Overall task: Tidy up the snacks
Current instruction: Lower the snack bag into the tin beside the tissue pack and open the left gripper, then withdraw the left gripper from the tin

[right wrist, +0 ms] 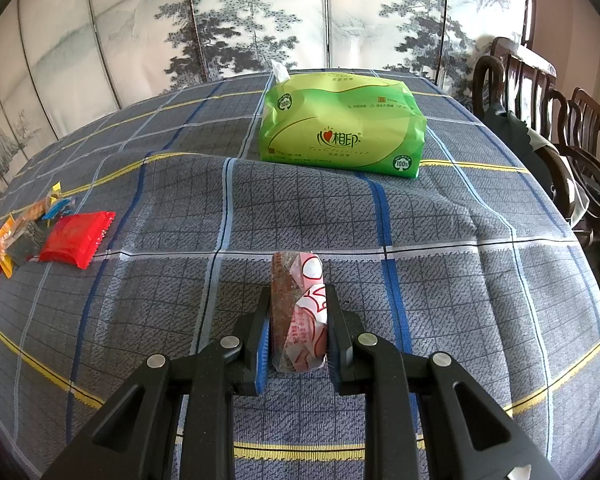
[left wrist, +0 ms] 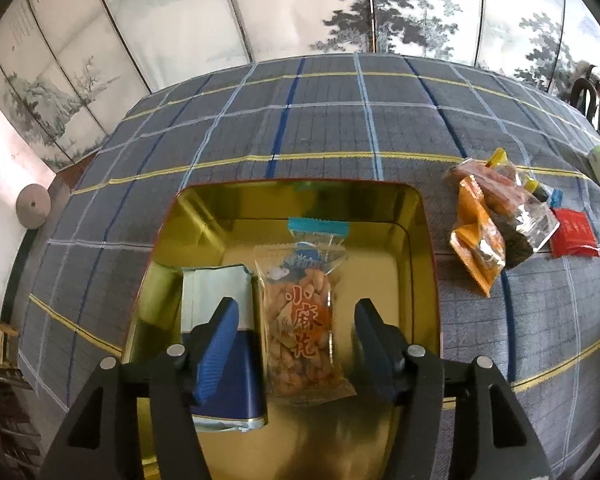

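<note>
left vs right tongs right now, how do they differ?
Left tongs: jaws apart, holding nothing, above the gold tin, where a twist-snack packet lies between the fingers but free of them. Right tongs: shut on a pink-wrapped snack, over bare tablecloth, away from the tin. Shared: both are black with blue pads and point down at the table.
</note>
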{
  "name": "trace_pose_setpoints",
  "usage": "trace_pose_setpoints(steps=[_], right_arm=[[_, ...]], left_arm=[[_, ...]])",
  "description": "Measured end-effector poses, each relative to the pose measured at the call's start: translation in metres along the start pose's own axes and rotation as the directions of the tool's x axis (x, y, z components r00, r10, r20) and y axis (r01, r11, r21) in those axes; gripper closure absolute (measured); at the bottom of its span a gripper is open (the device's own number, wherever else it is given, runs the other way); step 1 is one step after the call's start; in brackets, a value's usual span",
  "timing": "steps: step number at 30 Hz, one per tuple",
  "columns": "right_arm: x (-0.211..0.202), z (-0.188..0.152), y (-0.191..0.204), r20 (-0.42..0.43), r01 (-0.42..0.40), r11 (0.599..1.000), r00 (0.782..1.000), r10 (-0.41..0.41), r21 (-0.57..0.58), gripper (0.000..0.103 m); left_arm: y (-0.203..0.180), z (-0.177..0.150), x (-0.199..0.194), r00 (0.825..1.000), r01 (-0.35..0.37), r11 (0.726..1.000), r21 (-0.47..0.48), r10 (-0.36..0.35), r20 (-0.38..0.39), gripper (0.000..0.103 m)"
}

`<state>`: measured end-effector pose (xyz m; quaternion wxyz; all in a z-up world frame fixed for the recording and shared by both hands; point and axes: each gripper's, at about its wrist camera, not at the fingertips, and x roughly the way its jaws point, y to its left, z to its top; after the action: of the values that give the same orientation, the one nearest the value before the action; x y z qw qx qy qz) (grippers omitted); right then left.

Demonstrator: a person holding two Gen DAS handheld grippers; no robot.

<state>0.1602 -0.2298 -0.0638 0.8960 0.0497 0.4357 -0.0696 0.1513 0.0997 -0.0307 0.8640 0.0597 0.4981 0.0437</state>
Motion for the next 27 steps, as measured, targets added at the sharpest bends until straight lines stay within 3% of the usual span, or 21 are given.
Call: trace_pose_setpoints(steps=[8, 14, 27], right_arm=[[0.000, 0.000, 0.002, 0.000, 0.003, 1.000, 1.000, -0.003, -0.001, 0.083], [0.001, 0.000, 0.004, 0.000, 0.006, 1.000, 1.000, -0.006, -0.002, 0.083], [0.002, 0.001, 0.007, -0.001, 0.011, 1.000, 1.000, -0.011, -0.003, 0.083]], left_arm=[[-0.004, -0.007, -0.018, 0.996, -0.022, 1.000, 0.023, 0.020, 0.081, 0.036], [-0.007, -0.011, -0.031, 0.992, -0.019, 0.999, 0.033, 0.014, 0.125, 0.024], [0.009, -0.010, -0.020, 0.996, 0.063, 0.998, -0.011, -0.063, 0.061, 0.023]])
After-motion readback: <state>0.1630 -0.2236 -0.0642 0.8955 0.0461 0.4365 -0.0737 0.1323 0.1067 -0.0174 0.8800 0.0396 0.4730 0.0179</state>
